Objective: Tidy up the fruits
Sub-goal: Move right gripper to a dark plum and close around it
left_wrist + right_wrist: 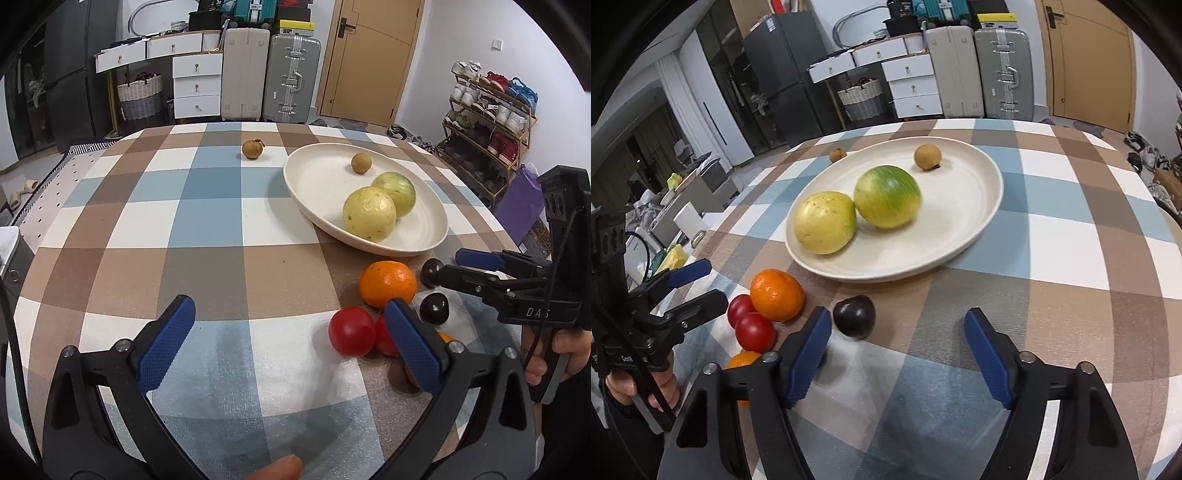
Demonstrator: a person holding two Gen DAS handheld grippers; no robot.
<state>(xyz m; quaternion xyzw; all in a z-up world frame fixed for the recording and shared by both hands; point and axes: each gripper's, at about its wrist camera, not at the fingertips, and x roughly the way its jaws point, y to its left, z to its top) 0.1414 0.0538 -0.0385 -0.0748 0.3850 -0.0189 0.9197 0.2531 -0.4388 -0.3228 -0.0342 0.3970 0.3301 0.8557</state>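
Observation:
A cream plate point(321, 188) point(964, 206) holds a yellow fruit point(368, 213) point(825, 222), a green-yellow fruit point(397, 188) point(887, 195) and a small brown longan point(361, 163) point(927, 156). A second longan point(252, 148) point(837, 154) lies on the cloth beyond the plate. In front of the plate lie an orange point(388, 283) point(777, 294), two red tomatoes point(351, 331) point(755, 331), two dark plums point(434, 308) point(854, 316) and a second orange point(743, 360), partly hidden. My left gripper point(291, 332) is open and empty, left of the tomatoes. My right gripper point(897, 339) is open and empty, just right of a plum.
The round table has a checked cloth point(207, 236). Suitcases point(271, 79), white drawers point(195, 81), a door point(373, 55) and a shoe rack point(487, 110) stand beyond it. The right gripper point(480, 273) reaches in beside the plums in the left wrist view.

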